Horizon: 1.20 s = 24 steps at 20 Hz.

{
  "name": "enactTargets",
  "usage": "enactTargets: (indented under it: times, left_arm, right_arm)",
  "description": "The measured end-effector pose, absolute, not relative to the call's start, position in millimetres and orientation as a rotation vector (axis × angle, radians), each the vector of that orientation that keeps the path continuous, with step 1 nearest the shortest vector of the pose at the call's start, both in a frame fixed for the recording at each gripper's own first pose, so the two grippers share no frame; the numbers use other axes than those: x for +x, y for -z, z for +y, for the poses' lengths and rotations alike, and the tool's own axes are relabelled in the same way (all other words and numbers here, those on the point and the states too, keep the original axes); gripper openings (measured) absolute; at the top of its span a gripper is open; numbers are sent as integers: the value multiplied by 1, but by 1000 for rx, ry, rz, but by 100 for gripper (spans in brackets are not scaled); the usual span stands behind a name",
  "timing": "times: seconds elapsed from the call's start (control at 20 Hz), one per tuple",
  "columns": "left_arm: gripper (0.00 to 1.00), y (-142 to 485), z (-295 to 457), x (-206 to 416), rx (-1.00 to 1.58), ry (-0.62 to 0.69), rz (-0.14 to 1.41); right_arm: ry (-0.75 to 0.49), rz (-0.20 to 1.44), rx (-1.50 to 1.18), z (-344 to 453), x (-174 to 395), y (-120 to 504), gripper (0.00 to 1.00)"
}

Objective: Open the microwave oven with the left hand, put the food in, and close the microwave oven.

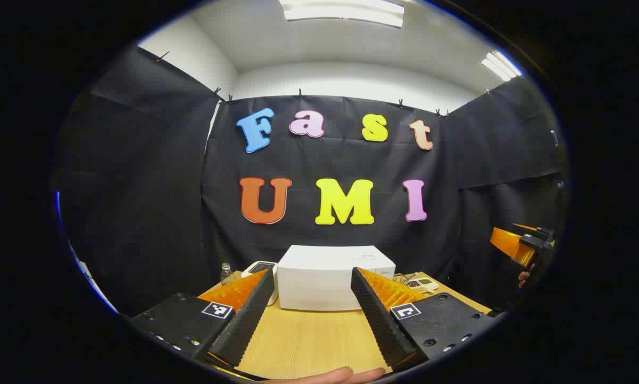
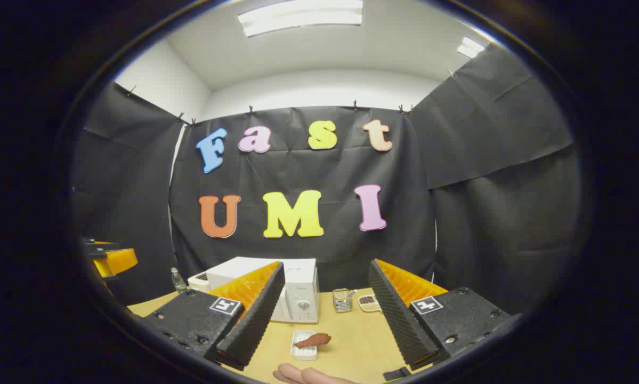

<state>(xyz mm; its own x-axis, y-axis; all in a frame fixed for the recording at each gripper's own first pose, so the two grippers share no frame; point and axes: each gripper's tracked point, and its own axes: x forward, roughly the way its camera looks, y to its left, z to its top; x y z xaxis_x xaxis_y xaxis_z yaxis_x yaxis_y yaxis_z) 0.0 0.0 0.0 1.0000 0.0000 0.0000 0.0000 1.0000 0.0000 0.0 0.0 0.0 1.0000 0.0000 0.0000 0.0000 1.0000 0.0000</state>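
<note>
At frame centre the white microwave oven sat shut on the desk; both grippers' jaws gaped empty. Food waited lower centre. Next, I judged: left gripper to the door.

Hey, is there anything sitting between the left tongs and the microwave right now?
Nothing visible. In the left gripper view the open left tongs face the microwave across bare table. A bottle stands off to the side, clear of that path.
</note>
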Motion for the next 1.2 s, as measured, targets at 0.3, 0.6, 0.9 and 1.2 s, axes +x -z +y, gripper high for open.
enactTargets:
  times: [0.3,0.6,0.9,1.2]
  left_arm:
    - [92,0,-23,-6,16,40,-4]
    - [92,6,-28,-8,37,32,15]
    - [93,11,-22,7,66,-21,-1]
    - [93,29,-31,48,6,20,9]
  right_arm:
    - [29,-22,-32,-19,-7,-4,100]
    - [38,-61,-45,-23,-13,-11,92]
    - [18,-54,-49,-18,-11,-4,92]
    - [7,-55,-37,-18,-5,-5,100]
